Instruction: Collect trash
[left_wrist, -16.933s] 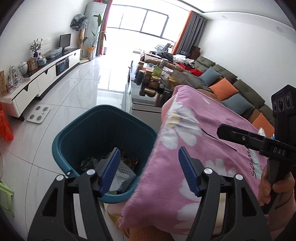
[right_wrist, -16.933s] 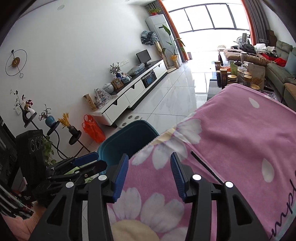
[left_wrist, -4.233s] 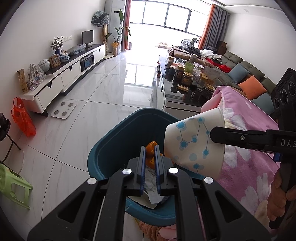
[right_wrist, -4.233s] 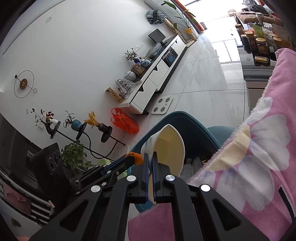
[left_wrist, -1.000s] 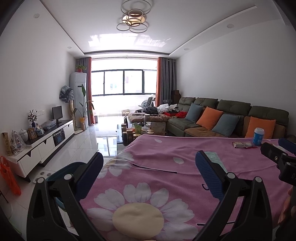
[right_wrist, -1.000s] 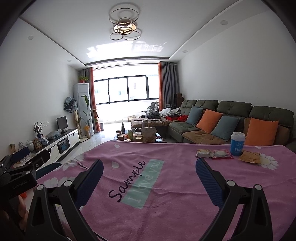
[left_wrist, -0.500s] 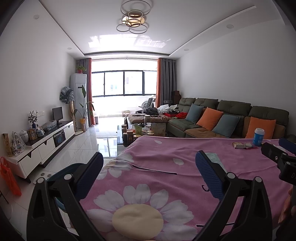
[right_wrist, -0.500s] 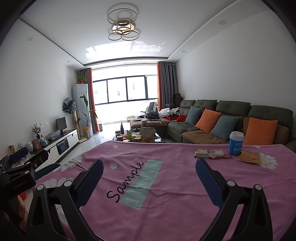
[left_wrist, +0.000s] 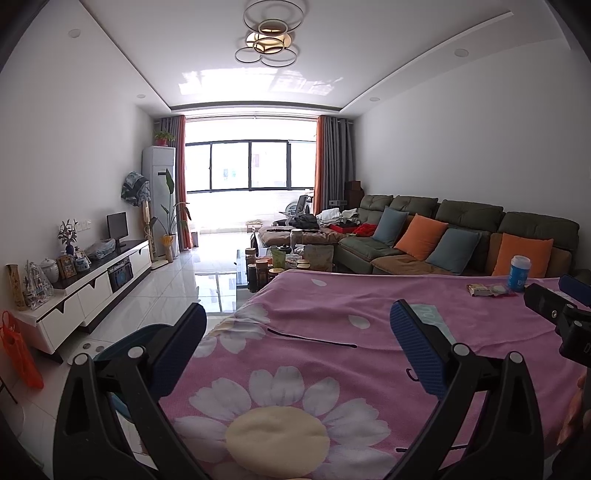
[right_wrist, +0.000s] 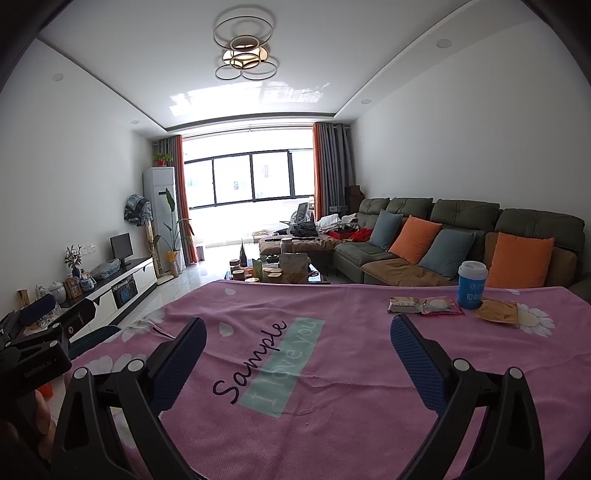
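On the pink flowered cloth at the far right stand a blue paper cup, two snack wrappers to its left and a brown wrapper to its right. The cup and wrappers also show in the left wrist view. My left gripper is open and empty over the cloth's left end. My right gripper is open and empty over the cloth's middle, well short of the trash. The teal bin sits on the floor at the table's left edge, mostly hidden.
A coffee table with jars stands beyond the table's far edge. A green sofa with orange and grey cushions runs along the right. A white TV cabinet lines the left wall. An orange bag hangs at the left.
Earlier both grippers held trash over the bin, the right one a paper cup; now both are open and empty. In the last second, hardly any movement.
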